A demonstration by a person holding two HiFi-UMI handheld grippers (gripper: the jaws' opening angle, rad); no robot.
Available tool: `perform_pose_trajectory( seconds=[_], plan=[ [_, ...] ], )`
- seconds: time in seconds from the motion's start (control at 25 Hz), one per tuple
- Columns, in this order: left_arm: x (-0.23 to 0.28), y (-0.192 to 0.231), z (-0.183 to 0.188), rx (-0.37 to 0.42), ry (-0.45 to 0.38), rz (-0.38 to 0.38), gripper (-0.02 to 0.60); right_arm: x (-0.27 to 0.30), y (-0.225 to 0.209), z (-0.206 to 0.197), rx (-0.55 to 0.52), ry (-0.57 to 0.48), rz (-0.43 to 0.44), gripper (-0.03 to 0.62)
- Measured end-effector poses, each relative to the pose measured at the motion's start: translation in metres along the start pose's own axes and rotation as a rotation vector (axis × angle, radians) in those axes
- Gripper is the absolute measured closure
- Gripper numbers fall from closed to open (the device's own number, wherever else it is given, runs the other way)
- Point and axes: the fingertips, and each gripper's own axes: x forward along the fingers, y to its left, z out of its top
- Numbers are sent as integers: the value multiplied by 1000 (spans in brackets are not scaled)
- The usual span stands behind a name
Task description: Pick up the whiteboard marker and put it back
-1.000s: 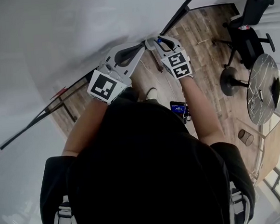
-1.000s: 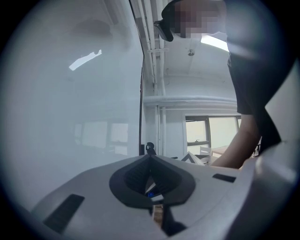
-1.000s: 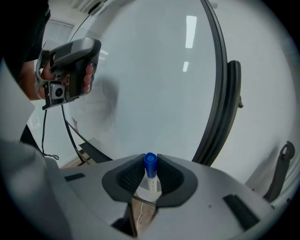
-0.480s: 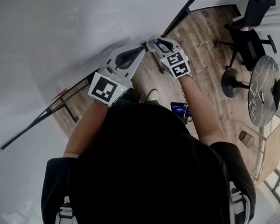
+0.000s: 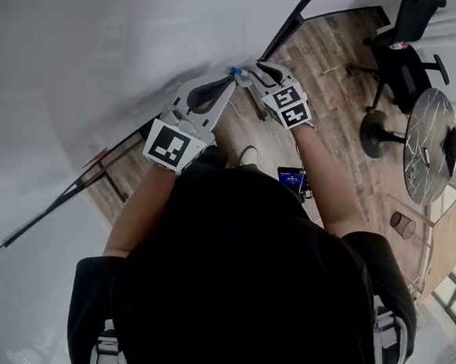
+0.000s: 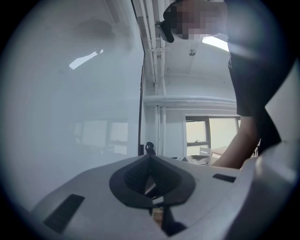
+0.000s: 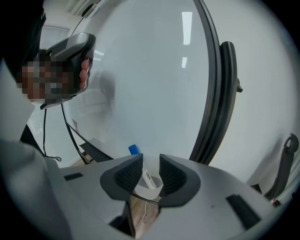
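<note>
The whiteboard marker [image 7: 147, 177], white with a blue cap [image 7: 133, 149], lies between the fingers of my right gripper [image 7: 151, 171] at the foot of the whiteboard [image 5: 123, 52]. These jaws are opening and a gap shows beside the marker's body. In the head view the blue cap [image 5: 235, 71] pokes out past my right gripper [image 5: 252, 71] against the board. My left gripper [image 5: 229, 80] is held level just left of it, its fingertips [image 6: 150, 157] pressed together on nothing.
The board's black frame [image 5: 301, 10] runs up to the right and its tray ledge [image 7: 96, 151] lies below. A black office chair [image 5: 405, 38] and a round table [image 5: 428, 142] stand on the wooden floor at the right. A blue-lit device [image 5: 292, 178] shows by the person's hip.
The right gripper's jaws have spread. The marker's blue cap, earlier tucked between them, now shows beyond their tips against the board. The left gripper has stayed put.
</note>
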Motion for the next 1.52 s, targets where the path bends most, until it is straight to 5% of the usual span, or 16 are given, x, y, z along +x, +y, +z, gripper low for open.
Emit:
perform_pose_trajectory(
  seconds=[0.44, 0.96, 1.52],
  plan=[
    [5, -7, 6, 18, 2, -11, 578, -50, -5, 43, 101, -155, 12, 485],
    [19, -24, 16, 36, -19, -37, 578, -145, 12, 124, 95, -416, 54, 505],
    [15, -54, 24, 41, -40, -59, 578, -202, 41, 133, 25, -531, 61, 592]
  ],
)
